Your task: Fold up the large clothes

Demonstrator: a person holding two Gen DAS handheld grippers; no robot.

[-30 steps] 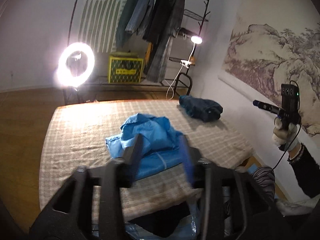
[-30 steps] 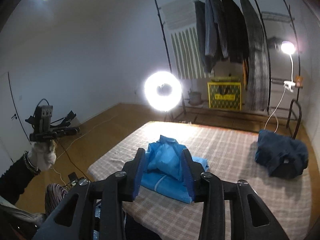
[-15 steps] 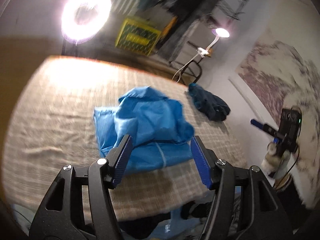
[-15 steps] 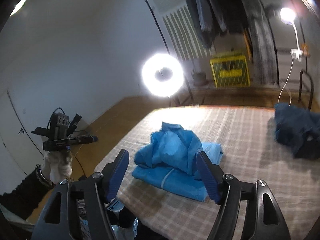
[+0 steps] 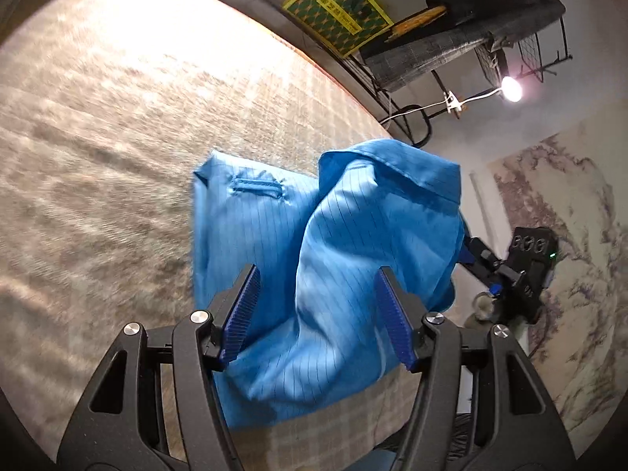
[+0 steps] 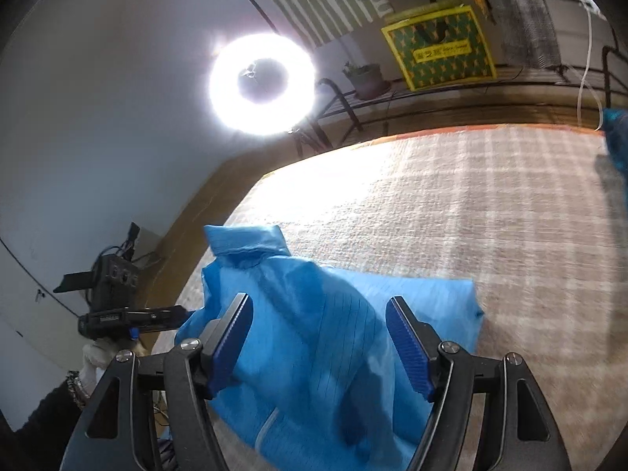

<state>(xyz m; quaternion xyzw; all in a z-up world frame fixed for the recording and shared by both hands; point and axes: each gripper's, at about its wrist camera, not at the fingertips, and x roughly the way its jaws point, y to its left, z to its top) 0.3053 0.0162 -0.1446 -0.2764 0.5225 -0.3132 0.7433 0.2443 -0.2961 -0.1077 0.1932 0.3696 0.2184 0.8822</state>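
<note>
Blue pinstriped cloth, a large work coat or gown (image 5: pixel 314 259), lies in a loose heap on the checked beige cover of the bed (image 5: pixel 117 117), close to the near edge, with its collar (image 6: pixel 245 237) standing up at the far side of the heap and a welt pocket showing on the flat layer beneath. The left gripper (image 5: pixel 316 306) hangs over the heap with its jaws spread and nothing between the pads; the right gripper (image 6: pixel 318 337) does the same from the other side, jaws likewise wide and gripping no cloth. Each sees the other at the heap's flank, held in a gloved hand. The garment is bunched in several layers, so the main risk is that a pinch made from here takes more than one layer, or a fold in the middle of the heap rather than a shoulder or hem; a lift would then raise a knot instead of opening the coat flat. The fabric looks thin and slick, so a shallow bite could slip out on the way up. Part of the heap sits near the bed's near edge, and a careless pull toward the person could drag it over the side. A dark blue garment (image 6: pixel 616 137) lies well beyond the heap, toward the far right corner, and seems safely out of the way.
</note>
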